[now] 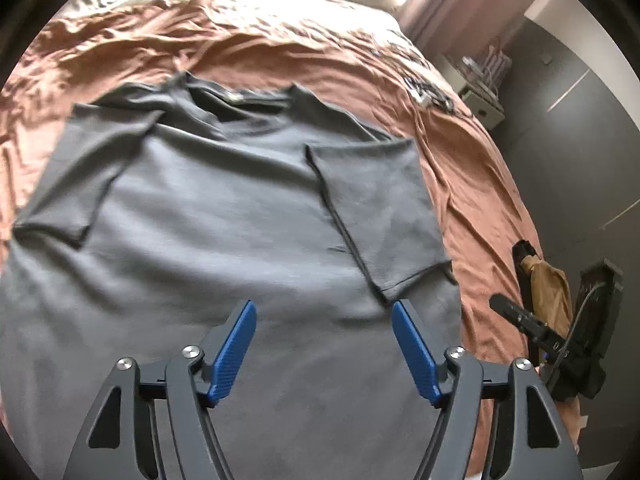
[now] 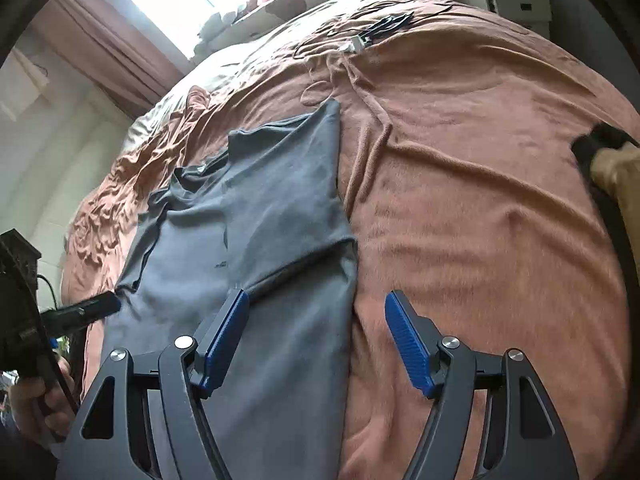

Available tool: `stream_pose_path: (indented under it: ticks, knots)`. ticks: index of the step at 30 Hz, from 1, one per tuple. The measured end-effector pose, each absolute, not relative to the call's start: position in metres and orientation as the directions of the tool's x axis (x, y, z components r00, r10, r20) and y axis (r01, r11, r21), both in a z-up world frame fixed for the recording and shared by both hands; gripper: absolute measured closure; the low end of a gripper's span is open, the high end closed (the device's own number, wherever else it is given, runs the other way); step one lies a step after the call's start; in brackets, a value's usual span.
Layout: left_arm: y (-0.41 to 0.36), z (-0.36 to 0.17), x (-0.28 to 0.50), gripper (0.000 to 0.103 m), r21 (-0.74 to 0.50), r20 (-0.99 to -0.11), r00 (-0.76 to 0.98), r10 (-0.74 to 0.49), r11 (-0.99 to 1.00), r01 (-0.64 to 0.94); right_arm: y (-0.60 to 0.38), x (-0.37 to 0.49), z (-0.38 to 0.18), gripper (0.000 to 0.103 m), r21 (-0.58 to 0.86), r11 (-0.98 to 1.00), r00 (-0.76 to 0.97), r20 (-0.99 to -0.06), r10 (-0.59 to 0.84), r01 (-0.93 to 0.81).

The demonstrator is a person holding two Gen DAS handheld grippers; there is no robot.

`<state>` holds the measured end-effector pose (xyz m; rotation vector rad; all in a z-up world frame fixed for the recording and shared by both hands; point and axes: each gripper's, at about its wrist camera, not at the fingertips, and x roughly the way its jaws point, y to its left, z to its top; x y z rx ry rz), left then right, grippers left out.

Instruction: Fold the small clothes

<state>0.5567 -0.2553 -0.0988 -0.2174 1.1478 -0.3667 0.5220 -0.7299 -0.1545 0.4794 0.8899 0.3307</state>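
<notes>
My left gripper and right gripper hang spread, empty, over the grey T-shirt — its length runs away from me, its right edge under the right one.

Two close wrist views down over the bed, both sharing the grey shirt.
</notes>
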Motion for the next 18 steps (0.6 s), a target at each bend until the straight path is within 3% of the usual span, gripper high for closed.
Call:
stream_pose_path:
  ticks: [5,8,10,15,18]
  knots:
    - [-0.224,-0.079,0.537,0.016,-0.361,-0.825,0.412,-0.387,0.922,0.143,-0.729,0.483,-0.139,0.033,0.509,0.855,0.618,-0.64,0.456,-0.104]
    - [-0.201,-0.07,0.521,0.013,-0.358,-0.817,0.435,-0.378,0.925,0.13,-0.725,0.453,-0.121,0.019,0.488,0.861,0.655,-0.605,0.452,-0.143]
    - [-0.186,-0.066,0.512,0.009,-0.364,-0.812,0.447,-0.377,0.924,0.118,-0.723,0.437,-0.115,0.016,0.465,0.874,0.679,-0.596,0.428,-0.142]
    - [-0.153,-0.053,0.492,0.004,-0.311,-0.818,0.471,-0.328,0.943,0.117,-0.699,0.401,-0.114,0.0,0.335,0.931,0.688,-0.642,0.337,-0.143]
    - [-0.129,-0.043,0.479,0.0,-0.29,-0.805,0.506,-0.312,0.949,0.123,-0.683,0.378,-0.104,0.0,0.269,0.953,0.703,-0.651,0.285,-0.138]
